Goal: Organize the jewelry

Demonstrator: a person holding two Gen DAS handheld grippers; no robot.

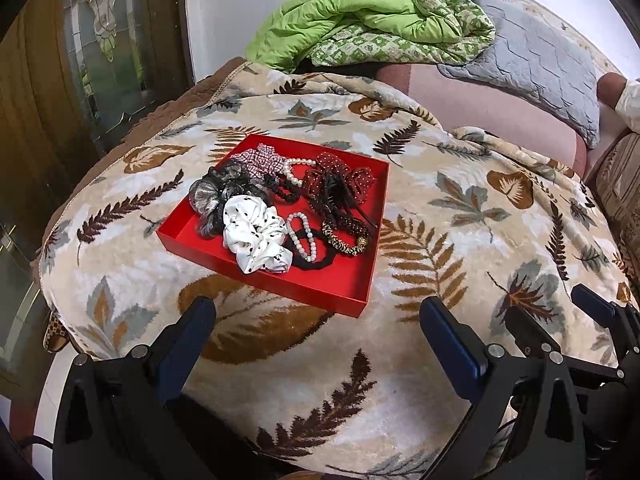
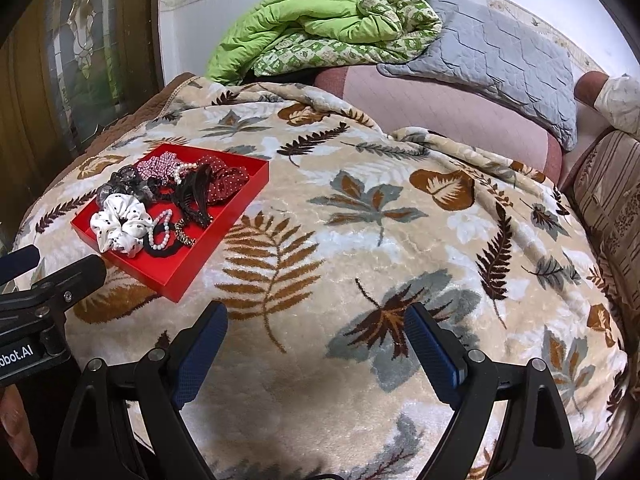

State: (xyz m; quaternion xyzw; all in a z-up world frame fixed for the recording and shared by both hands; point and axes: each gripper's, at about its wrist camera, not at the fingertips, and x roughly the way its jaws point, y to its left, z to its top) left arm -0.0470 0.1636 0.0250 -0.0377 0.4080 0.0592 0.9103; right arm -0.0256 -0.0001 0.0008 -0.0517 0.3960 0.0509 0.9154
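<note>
- A plush blanket (image 1: pixel 420 208), cream with brown and grey leaf and fern prints, covers the bed.
- A crumpled green quilt (image 1: pixel 360 28) and a grey quilted pillow (image 1: pixel 540 64) lie at the far edge.
- The left gripper (image 1: pixel 318 312) stands wide apart and empty above the blanket, its blue ribbed pads touching nothing.
- The right gripper (image 2: pixel 318 320) is likewise spread wide, holding nothing.
- A shallow square red tray (image 1: pixel 344 280) lies flat on the blanket, at about 12 o'clock just beyond the left gripper and at 10 o'clock from the right one.
- Inside it: a white dotted scrunchie (image 1: pixel 256 240), a red dotted one (image 1: pixel 340 176), pearl bracelets (image 1: pixel 300 236), black hair ties and a claw clip (image 1: pixel 344 200).
</note>
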